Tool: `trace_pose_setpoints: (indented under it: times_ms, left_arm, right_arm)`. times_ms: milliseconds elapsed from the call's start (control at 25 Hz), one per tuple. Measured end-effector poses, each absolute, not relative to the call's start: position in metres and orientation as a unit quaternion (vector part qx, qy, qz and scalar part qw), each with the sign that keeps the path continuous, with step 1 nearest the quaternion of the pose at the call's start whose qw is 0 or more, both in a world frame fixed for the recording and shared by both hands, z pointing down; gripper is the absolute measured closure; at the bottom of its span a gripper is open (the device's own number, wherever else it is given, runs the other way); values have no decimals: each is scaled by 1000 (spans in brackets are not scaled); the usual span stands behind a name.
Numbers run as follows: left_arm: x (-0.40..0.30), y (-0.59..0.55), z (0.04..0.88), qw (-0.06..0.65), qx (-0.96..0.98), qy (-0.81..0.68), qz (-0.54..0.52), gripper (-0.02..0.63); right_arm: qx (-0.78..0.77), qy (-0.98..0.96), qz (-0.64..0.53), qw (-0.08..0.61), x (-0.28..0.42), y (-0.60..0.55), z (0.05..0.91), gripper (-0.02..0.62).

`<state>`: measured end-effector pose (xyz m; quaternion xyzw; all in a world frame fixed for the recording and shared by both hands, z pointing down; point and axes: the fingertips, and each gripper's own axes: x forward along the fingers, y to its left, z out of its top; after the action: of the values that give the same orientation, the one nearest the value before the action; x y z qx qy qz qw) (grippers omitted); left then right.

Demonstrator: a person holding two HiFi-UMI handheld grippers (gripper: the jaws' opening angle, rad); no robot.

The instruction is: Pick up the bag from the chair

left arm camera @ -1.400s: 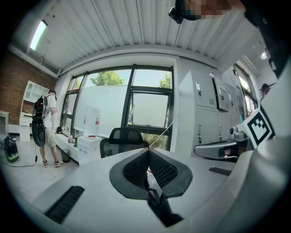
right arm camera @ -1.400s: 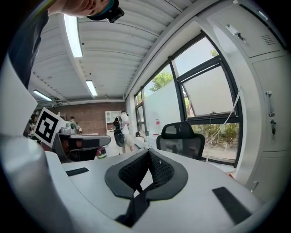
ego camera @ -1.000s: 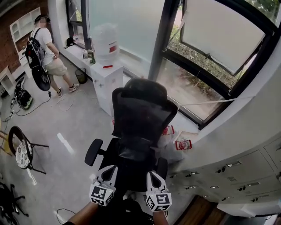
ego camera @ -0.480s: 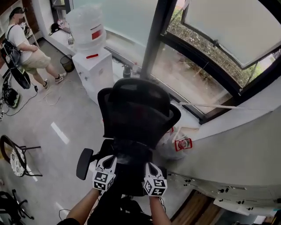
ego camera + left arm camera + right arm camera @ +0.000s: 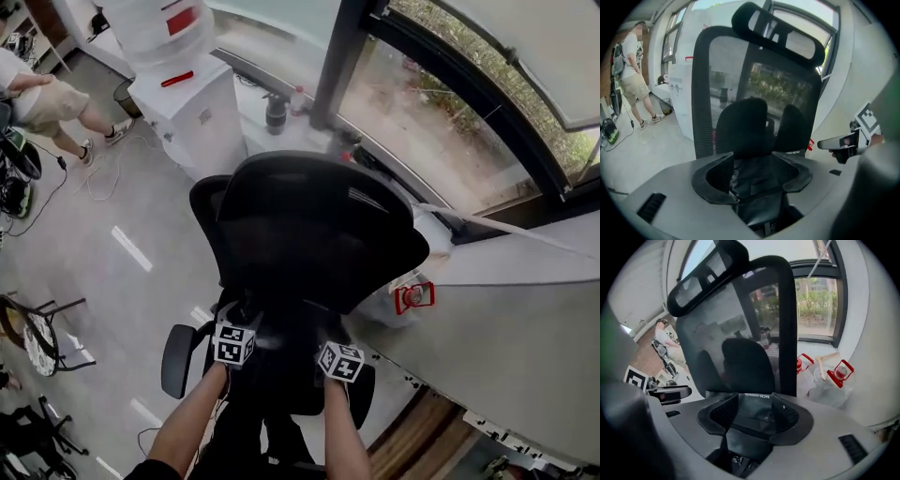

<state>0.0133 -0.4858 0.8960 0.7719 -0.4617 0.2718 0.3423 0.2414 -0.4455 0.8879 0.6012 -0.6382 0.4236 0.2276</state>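
A black mesh office chair [image 5: 314, 230] fills the middle of the head view, and its backrest hides most of the seat. On the seat lies a black bag [image 5: 757, 187], seen close up in both gripper views as dark fabric with a strap [image 5: 750, 420]. My left gripper [image 5: 752, 164] is open, its jaws spread on either side of the bag's top. My right gripper [image 5: 754, 404] is also open, with the bag's fabric lying between its jaws. In the head view both grippers sit side by side at the seat's front, left gripper [image 5: 234, 342] and right gripper [image 5: 340, 361].
A white water dispenser [image 5: 183, 103] stands behind the chair at the left, by the window. A person [image 5: 47, 98] stands at the far left. Clear plastic bottles with red handles [image 5: 412, 295] lie right of the chair, against grey cabinets [image 5: 506, 319]. A stool [image 5: 37, 337] stands at the left.
The head view has tipped down and come closer to the chair. Both grippers have moved forward to the seat, below the backrest.
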Motion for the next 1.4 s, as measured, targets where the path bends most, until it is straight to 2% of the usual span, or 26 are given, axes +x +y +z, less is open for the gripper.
trace_pose_setpoints:
  times_ms: [320,520,600,640,880,1000,1200,1400]
  left_arm:
    - [1,-484,986,403,728,-440,336,331]
    - [8,-494,1005,417,735,-417,335,334]
    - [11,-494,1008,420,739,-408,335,357]
    - [13,-495,1009,421,740,-405,335,371]
    - [14,-495,1010,424,741,-406,326,405]
    - [14,-493,1007,424,743,-406,320,442]
    - [15,-486,998,395,759,-406,321,495]
    - [12,-471,977,383,768,-417,298,515]
  right_arm:
    - [601,-587,481,250,270,-435,973,380]
    - [593,-588,486,256,274,-449,996,379]
    - [586,-590,489,263,271,-452,1001,381]
    - [584,-591,488,267,270,-454,1002,402]
    - [580,-598,485,267,269,-453,1000,433]
    - [579,-601,483,265,269,-450,997,458]
    - [578,-613,472,258,262,-444,988,513]
    - [576,-631,455,252,249,-434,971,549]
